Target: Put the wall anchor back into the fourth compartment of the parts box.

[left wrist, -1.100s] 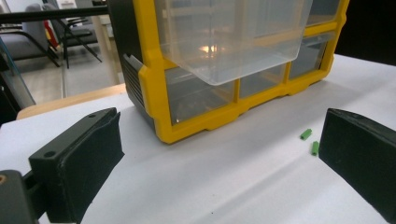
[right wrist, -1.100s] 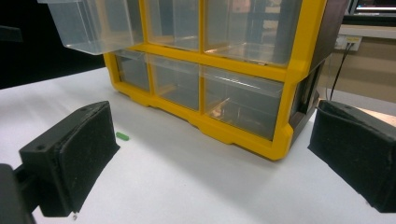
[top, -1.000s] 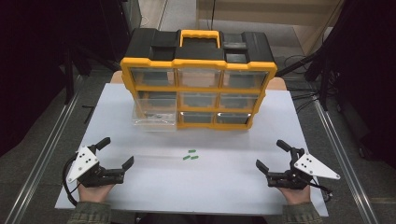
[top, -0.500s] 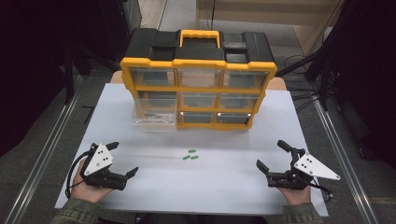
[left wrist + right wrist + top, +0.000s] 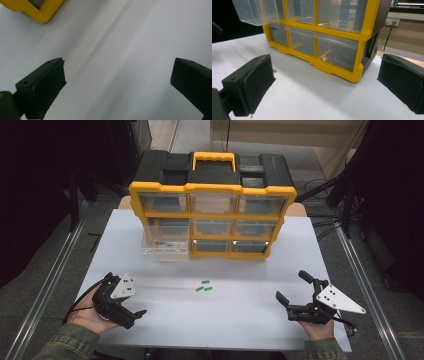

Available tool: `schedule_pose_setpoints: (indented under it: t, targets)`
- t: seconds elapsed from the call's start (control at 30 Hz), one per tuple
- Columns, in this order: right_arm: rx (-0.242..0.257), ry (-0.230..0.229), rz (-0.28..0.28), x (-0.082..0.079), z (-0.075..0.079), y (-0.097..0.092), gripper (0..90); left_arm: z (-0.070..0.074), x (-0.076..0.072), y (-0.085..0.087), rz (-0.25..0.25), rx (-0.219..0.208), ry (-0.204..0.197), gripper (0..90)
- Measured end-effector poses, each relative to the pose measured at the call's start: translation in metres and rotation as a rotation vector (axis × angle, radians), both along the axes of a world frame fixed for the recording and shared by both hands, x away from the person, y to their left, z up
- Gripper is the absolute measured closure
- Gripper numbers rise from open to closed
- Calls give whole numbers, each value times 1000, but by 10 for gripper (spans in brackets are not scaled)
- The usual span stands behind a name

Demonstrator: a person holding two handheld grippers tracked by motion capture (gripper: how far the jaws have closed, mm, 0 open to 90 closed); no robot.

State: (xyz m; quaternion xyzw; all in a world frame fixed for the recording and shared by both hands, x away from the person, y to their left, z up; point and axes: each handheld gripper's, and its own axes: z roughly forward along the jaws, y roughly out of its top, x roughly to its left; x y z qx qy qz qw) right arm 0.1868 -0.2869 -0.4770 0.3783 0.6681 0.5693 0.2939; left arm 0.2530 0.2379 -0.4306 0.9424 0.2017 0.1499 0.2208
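Observation:
A yellow and black organizer [image 5: 212,205] with clear drawers stands at the back of the white table [image 5: 240,320]. Its middle-left drawer [image 5: 165,244] is pulled out. Three small green pieces [image 5: 204,286] lie on the table in front of it. My left gripper [image 5: 127,294] is at the front left, open and tilted over bare table, left of the pieces. In the left gripper view its jaws [image 5: 118,62] stand wide apart with nothing between them. My right gripper [image 5: 290,285] is at the front right, open and empty, and faces the organizer [image 5: 342,32].
The right gripper view shows the pulled-out drawer [image 5: 257,11] jutting out at the upper left and one green piece [image 5: 274,70] beyond the left jaw. A yellow corner of the organizer [image 5: 37,10] edges the left gripper view. Metal rails [image 5: 55,275] flank the table.
My left gripper has shifted right and inward and turned, with its plate now facing up and its jaws tipped toward the table. The right gripper has stayed put.

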Motion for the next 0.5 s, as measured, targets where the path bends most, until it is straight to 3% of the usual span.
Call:
schedule_pose_setpoints:
  t: [0.1,0.2,0.3,0.5]
  targets:
    - [5,-4,-4,0,0,-1,5,1,5,-4,-15,53,60,0]
    - [10,0,-5,0,0,-1,5,1,8,-10,-34,133,113,0]
    - [21,1,-3,0,0,-2,4,-1,9,-15,-56,209,141,0]
    - [22,0,-6,-1,0,-3,4,-3,10,-21,-74,270,183,0]
